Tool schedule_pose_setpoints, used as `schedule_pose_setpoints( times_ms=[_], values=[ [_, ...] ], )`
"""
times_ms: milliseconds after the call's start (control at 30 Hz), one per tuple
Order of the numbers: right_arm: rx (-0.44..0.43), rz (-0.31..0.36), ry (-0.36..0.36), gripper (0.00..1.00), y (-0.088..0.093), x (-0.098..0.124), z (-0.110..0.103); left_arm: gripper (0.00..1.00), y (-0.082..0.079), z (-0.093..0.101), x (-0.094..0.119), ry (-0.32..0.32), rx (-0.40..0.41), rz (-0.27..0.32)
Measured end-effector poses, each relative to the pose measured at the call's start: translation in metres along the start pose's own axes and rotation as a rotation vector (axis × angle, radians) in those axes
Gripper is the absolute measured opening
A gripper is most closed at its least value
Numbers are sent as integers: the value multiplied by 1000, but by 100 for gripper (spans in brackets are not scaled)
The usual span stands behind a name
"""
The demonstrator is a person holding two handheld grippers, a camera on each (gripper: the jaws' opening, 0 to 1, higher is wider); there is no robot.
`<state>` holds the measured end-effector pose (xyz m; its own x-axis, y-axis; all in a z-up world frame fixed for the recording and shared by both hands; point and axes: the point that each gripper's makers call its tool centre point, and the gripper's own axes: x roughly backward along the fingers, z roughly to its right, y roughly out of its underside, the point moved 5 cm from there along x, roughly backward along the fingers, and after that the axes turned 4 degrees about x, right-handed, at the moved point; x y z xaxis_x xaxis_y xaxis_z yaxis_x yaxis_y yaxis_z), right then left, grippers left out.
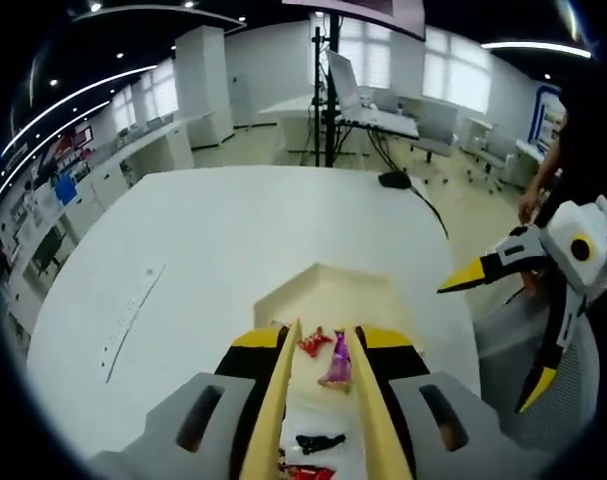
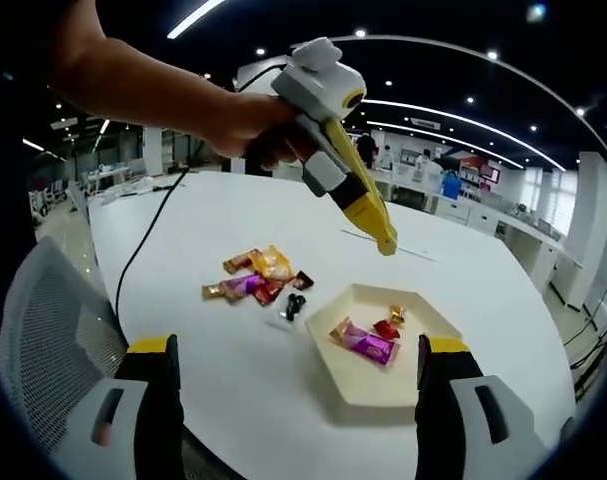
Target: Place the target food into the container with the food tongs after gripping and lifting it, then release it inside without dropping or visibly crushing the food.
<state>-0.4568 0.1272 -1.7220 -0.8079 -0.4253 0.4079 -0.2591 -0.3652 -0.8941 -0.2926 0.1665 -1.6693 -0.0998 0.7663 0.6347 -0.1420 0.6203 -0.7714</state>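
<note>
Around the white table (image 2: 233, 380) spreads a bright office.

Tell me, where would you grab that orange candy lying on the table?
Across its puffy middle, coming straight down from above. The orange candy lies flat on the table at the edge of the pile, so its sides are partly open; the twisted ends look too flimsy to hold, I'd guess.

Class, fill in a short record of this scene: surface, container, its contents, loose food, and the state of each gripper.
Surface: white table
Container: cream hexagonal tray
In tray: purple-wrapped candy, red candy
Loose food: pile of wrapped candies on the table beside the tray
Left gripper: jaws closed, held above the table
Right gripper: jaws wide open, empty
</note>
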Motion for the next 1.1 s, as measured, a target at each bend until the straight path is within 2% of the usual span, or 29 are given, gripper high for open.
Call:
schedule_pose_setpoints(
  times_ms=[67,333,567,800,967,1100],
  values=[
    [-1,2,-4,97,0,0,0,24,6,-2,8,-22,-15,4],
    [3,-6,-8,97,1,0,-1,25,24,-9,41,-70,20,39],
    [4,-13,-12,96,2,0,-2,25,58,-15,71,-137,89,65],
    [0,-17,-11,96,3,0,0,25,92,-13,94,-193,131,68],
    [-3,-20,-17,96,4,-1,-1,26,107,-9,105,-210,149,80],
    [-5,-19,-16,96,3,0,-1,26,119,-1,115,-220,158,121]
  ],
)
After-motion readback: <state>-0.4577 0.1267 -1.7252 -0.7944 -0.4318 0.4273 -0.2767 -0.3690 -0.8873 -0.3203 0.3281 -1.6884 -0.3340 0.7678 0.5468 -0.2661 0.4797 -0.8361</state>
